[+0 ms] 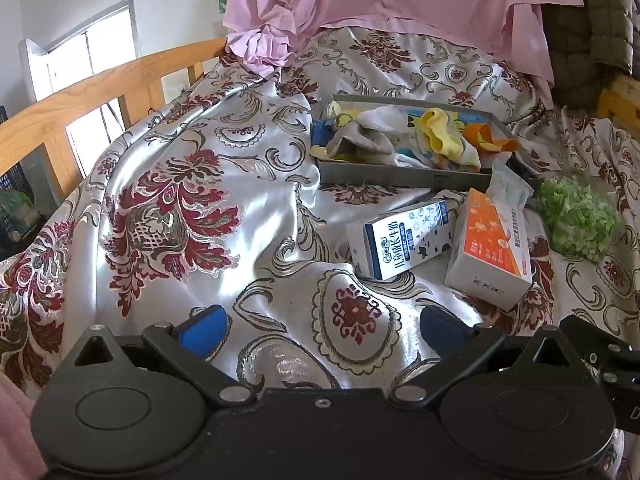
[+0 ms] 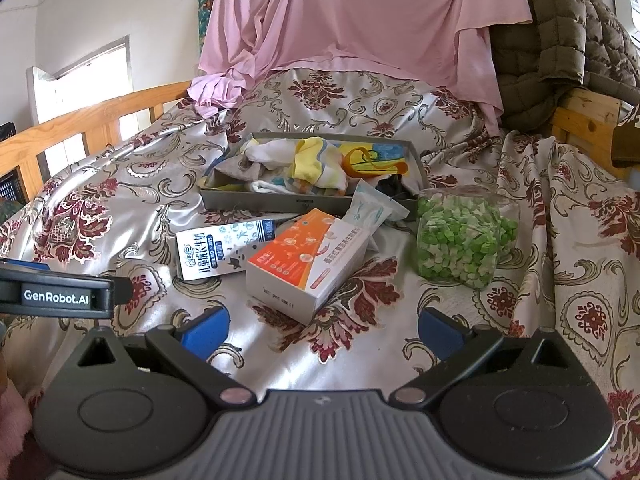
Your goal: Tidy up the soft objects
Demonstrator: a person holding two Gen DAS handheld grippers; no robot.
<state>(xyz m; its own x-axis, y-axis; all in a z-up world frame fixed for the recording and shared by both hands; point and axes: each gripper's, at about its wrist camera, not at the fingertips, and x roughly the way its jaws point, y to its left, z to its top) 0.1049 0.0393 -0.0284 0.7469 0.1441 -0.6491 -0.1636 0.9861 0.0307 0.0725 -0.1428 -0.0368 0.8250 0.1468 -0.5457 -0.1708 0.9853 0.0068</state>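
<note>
We see a glossy satin bedspread (image 2: 360, 128), smooth and shiny, with woven red damask. The grey tray (image 2: 304, 202) looks matt, perhaps metal. In it lie soft cloth socks (image 2: 308, 164). Near it, the milk carton (image 2: 224, 250) and orange box (image 2: 304, 260) are smooth printed cardboard. Left runs a varnished wooden rail (image 1: 92, 96); far off, matt pink cloth (image 2: 340, 20).
</note>
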